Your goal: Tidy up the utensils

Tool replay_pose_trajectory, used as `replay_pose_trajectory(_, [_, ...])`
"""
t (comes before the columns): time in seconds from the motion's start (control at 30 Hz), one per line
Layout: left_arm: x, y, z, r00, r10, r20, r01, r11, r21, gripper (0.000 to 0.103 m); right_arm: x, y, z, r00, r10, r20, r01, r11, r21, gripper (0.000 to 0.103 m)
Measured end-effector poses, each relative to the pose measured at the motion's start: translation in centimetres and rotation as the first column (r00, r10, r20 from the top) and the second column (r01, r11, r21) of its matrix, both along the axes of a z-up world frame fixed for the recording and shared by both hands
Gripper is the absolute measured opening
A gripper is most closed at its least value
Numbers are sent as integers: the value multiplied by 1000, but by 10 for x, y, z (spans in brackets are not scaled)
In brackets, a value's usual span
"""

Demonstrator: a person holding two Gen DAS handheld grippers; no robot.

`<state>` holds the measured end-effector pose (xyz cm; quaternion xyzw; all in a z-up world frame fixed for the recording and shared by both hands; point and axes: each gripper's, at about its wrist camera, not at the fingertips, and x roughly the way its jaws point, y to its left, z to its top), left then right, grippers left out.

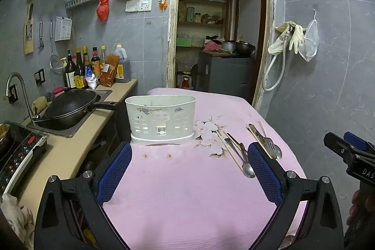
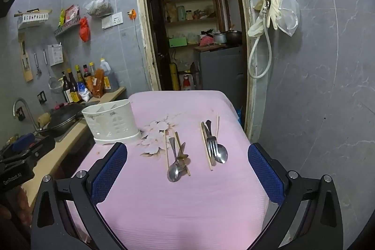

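- Left wrist view: left tongs [image 1: 189, 164] gaped wide, holding nothing, above the near part of the pink-covered worktop [image 1: 187, 191]. White utensil holder [image 1: 161, 120] stood upright near the far-left edge, apparently empty. Two utensil clusters lay toward the right edge. Right tongs [image 1: 346, 144] showed at the frame's right side; opening could not be told from here.
- Right wrist view: right tongs [image 2: 187, 166] spread wide, empty. Left cluster [image 2: 177, 156]: spoons and chopsticks, overlapping. Right cluster [image 2: 214, 147]: fork, spoon, chopsticks, touching, nearer the right edge.
- Judgement: metal pieces stiff, light, slippery and lying flat on soft cloth; pinch a handle mid-length. Chopsticks thin, likely to roll; take them as a pair.
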<state>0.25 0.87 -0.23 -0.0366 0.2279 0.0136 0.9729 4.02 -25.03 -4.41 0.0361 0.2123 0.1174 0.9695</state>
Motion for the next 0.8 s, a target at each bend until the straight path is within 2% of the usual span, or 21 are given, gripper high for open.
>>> replay_pose_trajectory(0.8, [1, 3, -3, 1000, 5, -4, -5, 1000, -5, 97, 0, 4, -3, 1000, -3, -12, 3, 1000, 8, 103])
